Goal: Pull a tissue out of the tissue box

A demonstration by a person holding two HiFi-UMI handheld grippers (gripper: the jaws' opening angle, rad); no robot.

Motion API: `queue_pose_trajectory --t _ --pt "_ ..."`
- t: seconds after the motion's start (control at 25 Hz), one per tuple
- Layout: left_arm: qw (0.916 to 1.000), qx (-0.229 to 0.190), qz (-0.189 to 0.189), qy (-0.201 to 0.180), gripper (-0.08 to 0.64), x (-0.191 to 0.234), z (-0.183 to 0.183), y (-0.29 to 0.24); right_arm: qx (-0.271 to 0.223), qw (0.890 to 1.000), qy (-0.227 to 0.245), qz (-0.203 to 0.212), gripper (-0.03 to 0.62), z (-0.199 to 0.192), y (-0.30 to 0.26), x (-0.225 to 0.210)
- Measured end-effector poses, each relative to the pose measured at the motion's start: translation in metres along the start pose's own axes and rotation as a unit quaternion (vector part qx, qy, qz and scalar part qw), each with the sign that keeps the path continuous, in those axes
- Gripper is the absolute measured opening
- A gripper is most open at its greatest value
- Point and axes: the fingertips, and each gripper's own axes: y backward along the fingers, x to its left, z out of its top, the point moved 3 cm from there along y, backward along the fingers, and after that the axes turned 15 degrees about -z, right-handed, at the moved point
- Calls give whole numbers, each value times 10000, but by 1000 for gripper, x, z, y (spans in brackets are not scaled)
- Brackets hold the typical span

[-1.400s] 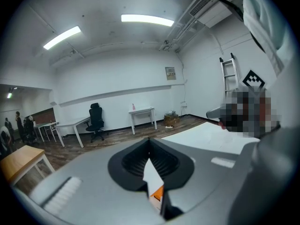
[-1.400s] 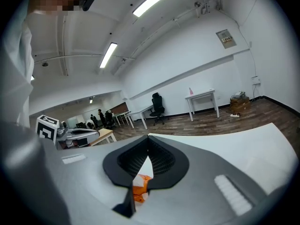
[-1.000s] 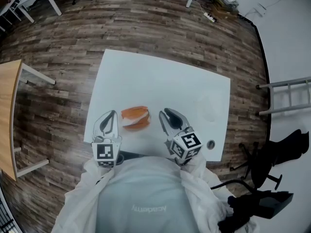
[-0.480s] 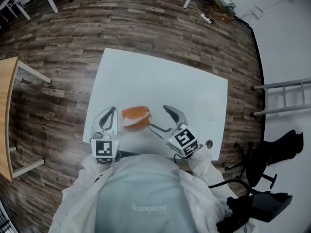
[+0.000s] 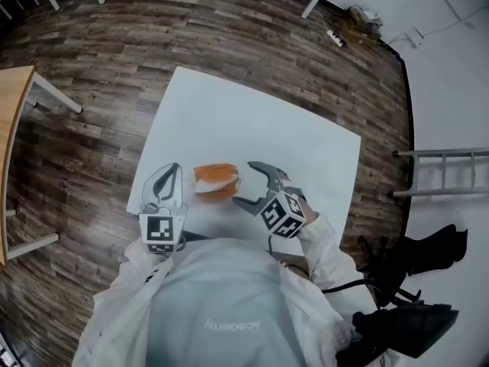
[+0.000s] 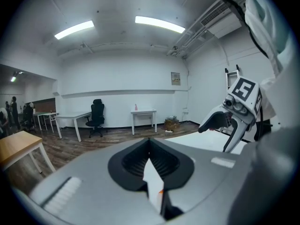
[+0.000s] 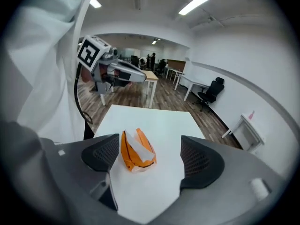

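An orange tissue pack (image 5: 216, 182) with a white tissue at its slot lies on the white table (image 5: 267, 128) near its front edge. My right gripper (image 5: 243, 183) sits just right of the pack, and its jaws have just been opening. In the right gripper view they stand wide open (image 7: 151, 156), with the pack (image 7: 137, 151) ahead near the left pad and neither pad pressing on it. My left gripper (image 5: 168, 186) hovers left of the pack, apart from it. Its pads meet at the tips (image 6: 150, 144) with nothing gripped. The right gripper (image 6: 229, 121) shows at that view's right.
A wooden table (image 5: 11, 121) stands off to the left on the plank floor. A metal ladder (image 5: 443, 174) and a black office chair (image 5: 412, 258) are on the right. The white table's front edge lies right below both grippers. Desks and chairs line the far walls.
My right gripper rolled over, opened its jaws from almost shut to wide, and moved left and down toward the pack. The left gripper stayed about where it was.
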Motion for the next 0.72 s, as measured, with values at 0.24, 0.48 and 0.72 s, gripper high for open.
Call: queue_pose_trajectory --t 0.24,0.48,0.72 --pt "9998 69 150 112 0 0 -7 10 234 9941 1002 347 408 -2 -19 15" --pt "9994 74 272 179 0 0 -11 17 400 9880 1329 674 366 -7 -37 27" --pt "9990 85 372 248 0 -2 -16 22 566 9808 1664 844 284 -15 -49 31"
